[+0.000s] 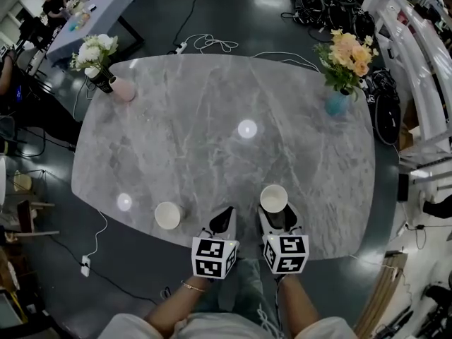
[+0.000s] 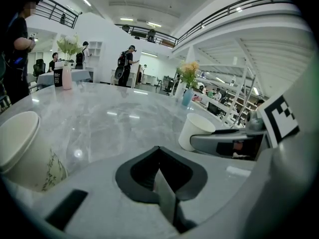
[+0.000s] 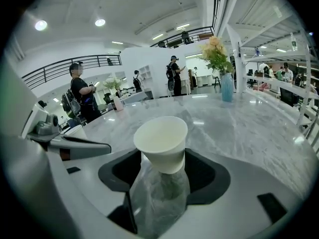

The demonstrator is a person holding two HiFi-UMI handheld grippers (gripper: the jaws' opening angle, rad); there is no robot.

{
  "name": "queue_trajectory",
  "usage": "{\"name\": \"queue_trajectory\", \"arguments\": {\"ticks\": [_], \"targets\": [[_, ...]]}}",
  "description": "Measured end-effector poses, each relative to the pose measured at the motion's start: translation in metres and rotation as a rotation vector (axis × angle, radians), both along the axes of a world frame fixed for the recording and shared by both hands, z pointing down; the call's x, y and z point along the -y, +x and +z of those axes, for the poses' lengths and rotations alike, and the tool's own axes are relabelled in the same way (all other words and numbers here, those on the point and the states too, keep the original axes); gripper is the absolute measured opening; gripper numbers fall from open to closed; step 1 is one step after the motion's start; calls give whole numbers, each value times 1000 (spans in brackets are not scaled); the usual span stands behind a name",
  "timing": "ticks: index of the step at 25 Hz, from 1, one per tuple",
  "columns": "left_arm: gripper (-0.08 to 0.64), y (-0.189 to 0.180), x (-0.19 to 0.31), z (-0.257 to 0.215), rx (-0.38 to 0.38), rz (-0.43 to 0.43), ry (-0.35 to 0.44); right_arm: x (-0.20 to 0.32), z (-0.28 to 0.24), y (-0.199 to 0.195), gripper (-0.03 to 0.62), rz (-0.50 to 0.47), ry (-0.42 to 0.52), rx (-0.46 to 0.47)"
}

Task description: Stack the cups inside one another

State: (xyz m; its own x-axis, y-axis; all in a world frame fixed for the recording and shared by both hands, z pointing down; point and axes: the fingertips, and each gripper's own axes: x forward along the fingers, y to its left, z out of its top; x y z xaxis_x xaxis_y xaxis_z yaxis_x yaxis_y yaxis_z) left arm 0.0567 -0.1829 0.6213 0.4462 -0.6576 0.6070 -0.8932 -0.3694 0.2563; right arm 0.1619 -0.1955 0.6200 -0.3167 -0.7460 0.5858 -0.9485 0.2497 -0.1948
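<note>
Head view over a grey marble table [image 1: 212, 119]: my right gripper [image 1: 275, 219] has its jaws spread wide, loosely either side of an upright white paper cup [image 1: 274, 198], while my left gripper [image 1: 224, 216] is pinched together and empty, with a second cup [image 1: 168, 215] standing just to its left.

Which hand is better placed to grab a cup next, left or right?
Right: the right claw stands open around one cup; the left claw is shut, the other cup off to its side.
</note>
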Motion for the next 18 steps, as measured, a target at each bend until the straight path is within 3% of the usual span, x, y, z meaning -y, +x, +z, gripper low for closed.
{"name": "queue_trajectory", "arguments": {"ticks": [18], "targets": [[-5, 0, 4, -30, -21, -33, 57, 5, -37, 2, 232, -5, 57, 17]]}}
